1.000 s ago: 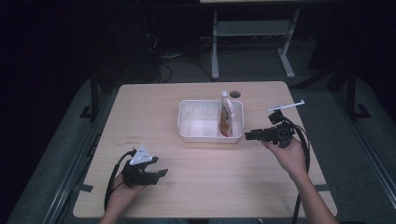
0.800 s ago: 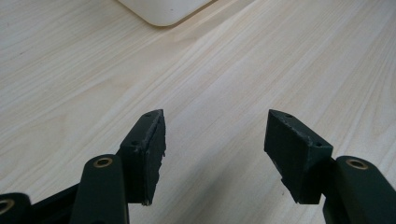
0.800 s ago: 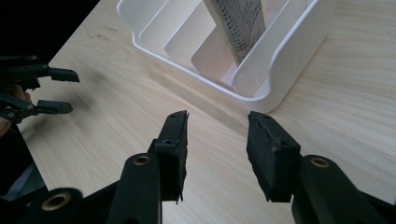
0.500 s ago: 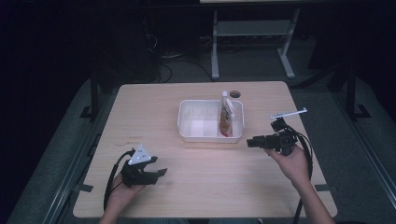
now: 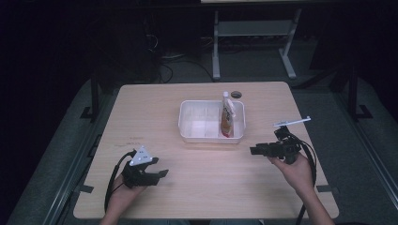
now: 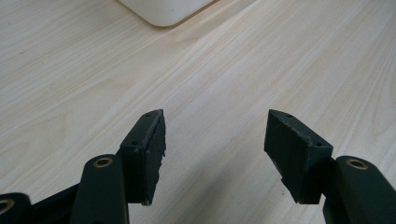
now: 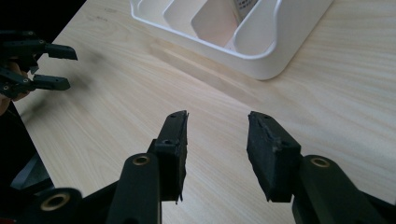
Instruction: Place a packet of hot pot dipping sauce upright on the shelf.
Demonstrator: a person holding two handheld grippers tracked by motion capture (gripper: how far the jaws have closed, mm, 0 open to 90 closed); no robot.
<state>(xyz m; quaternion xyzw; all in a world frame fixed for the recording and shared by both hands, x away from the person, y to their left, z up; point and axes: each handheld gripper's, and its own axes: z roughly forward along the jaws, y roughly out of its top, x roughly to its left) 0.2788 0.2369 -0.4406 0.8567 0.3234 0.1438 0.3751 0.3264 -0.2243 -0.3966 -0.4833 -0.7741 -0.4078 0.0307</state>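
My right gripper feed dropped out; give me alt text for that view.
The right gripper hangs open with nothing between its jaws over a light wooden table. Beyond it sits a white divided tray; the left gripper, also open, shows at far left.

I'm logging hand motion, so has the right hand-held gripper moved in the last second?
Yes. The right hand-held gripper has drawn back toward the person, away from the white tray, which has stayed put. Its jaws are open and empty.

White divided tray (image 5: pixel 188 132) mid-table, brown-and-white pouch (image 5: pixel 227 117) standing upright in its right compartment
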